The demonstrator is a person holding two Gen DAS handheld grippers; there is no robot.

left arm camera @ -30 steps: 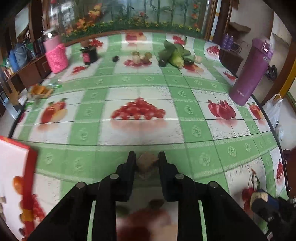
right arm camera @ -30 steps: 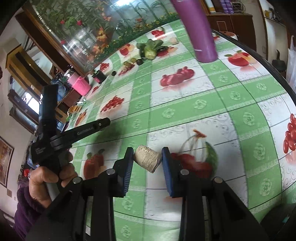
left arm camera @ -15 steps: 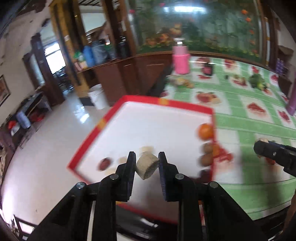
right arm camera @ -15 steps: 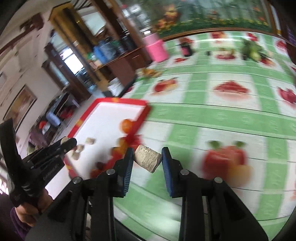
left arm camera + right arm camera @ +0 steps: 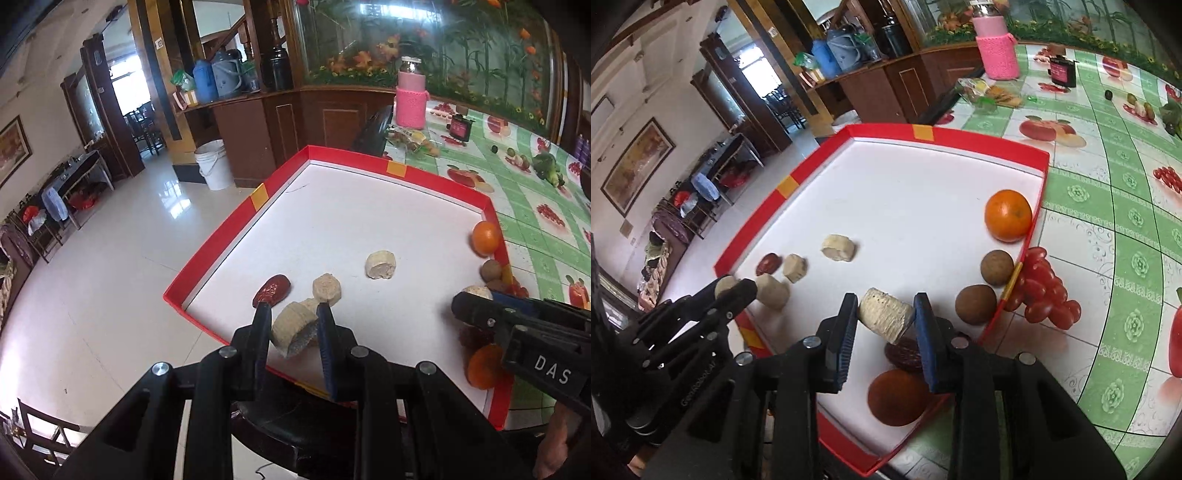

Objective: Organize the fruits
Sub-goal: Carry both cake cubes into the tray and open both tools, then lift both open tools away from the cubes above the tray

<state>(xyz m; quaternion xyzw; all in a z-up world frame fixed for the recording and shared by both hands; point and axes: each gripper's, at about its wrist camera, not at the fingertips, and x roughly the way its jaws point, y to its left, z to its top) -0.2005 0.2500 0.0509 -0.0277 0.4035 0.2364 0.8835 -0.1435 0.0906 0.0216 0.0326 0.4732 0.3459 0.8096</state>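
Red walls run around a big white tray that fills the middle of both pictures. It sits on a table with a green cloth that has fruit pictures on it.

At the bottom middle of the left wrist picture, the left gripper is squeezed tight on a pale chunk. The chunk hangs over the near part of the tray. Just above it in the picture lie a red date and two more pale pieces, one close and one a bit farther up.

At the bottom middle of the right wrist picture, the right gripper is squeezed tight on a pale roll. It too is over the tray. Under it lie a dark red fruit and a brown-orange one.

An orange sits at the right wall of the tray, a little right of the middle of that picture. Below it are two brown round fruits, one under the other, close to the same wall.

A pink cup stands on the table at the top of the picture, well apart from the tray.
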